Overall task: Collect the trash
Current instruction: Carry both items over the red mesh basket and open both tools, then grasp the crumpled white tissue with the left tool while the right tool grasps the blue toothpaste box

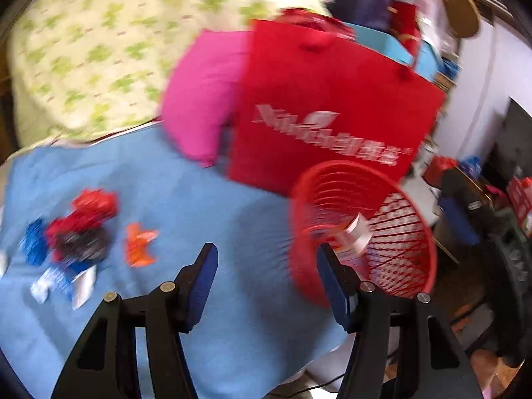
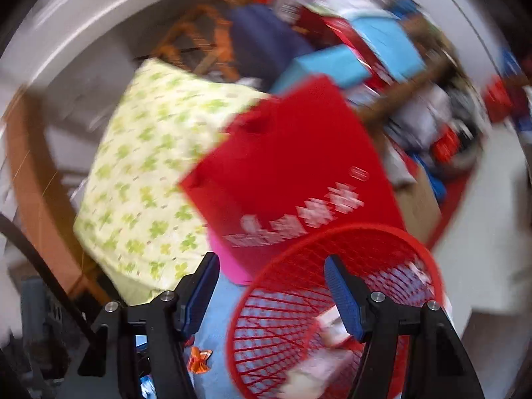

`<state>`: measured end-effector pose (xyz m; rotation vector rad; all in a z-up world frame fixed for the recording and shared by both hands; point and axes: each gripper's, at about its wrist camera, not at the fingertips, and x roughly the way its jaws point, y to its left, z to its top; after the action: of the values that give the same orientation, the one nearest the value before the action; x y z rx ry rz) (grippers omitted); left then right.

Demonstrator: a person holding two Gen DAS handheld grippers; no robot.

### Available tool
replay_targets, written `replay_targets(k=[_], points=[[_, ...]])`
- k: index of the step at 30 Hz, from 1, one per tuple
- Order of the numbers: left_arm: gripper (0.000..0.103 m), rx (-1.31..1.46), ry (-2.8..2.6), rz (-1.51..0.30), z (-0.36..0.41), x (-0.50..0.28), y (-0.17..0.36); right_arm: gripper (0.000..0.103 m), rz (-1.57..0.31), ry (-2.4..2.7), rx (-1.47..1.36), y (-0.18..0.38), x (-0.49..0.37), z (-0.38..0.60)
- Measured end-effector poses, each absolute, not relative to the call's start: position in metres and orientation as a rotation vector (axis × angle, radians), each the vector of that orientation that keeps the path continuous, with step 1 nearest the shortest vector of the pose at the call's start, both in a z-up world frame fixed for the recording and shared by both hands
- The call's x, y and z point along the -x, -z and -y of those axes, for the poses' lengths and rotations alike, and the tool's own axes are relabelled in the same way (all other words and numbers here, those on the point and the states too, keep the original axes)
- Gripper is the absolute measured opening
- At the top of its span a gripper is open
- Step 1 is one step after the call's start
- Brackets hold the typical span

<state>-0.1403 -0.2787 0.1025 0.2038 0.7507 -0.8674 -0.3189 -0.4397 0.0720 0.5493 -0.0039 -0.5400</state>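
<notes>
On the left of the left wrist view, a small heap of crumpled wrappers, red, blue, white and dark, lies on the pale blue cloth that covers the surface. Just beside the heap sits a crumpled orange wrapper, a little apart from the rest.

The left gripper hangs above the cloth with its jaws parted and nothing between them.

Further right stands the red plastic mesh wastebasket, tilted toward the camera, with a white-and-red paper carton already inside. Behind it lean a red paper shopping bag with white lettering and a pink cushion.

In the right wrist view the right gripper is likewise open and empty, one finger in front of the basket's rim.

Several pieces are not yet collected. Both views are smeared, so the likely trouble is a hasty reach: the thin wrappers lie flat on soft cloth, and closing jaws could pinch the fabric or nudge a wrapper away. The tilted, light basket could also tip if a finger knocks its rim.
</notes>
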Motion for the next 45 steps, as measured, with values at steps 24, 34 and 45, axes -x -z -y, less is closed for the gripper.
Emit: replay_targets(k=[24,34,45], points=[[0.063,-0.049,-0.006,-0.839,-0.137,-0.080,-0.036,0.070,-0.695,-0.133,-0.525,0.025,0.045,0.274],[0.068,0.027,0.093,-0.894,-0.110,-0.203,-0.005,0.070,-0.769,-0.152,-0.666,0.081,-0.022,0.296],[0.068,0.048,0.076,-0.990,-0.091,-0.262,0.039,0.080,-0.742,-0.236,-0.692,0.099,-0.061,0.285]])
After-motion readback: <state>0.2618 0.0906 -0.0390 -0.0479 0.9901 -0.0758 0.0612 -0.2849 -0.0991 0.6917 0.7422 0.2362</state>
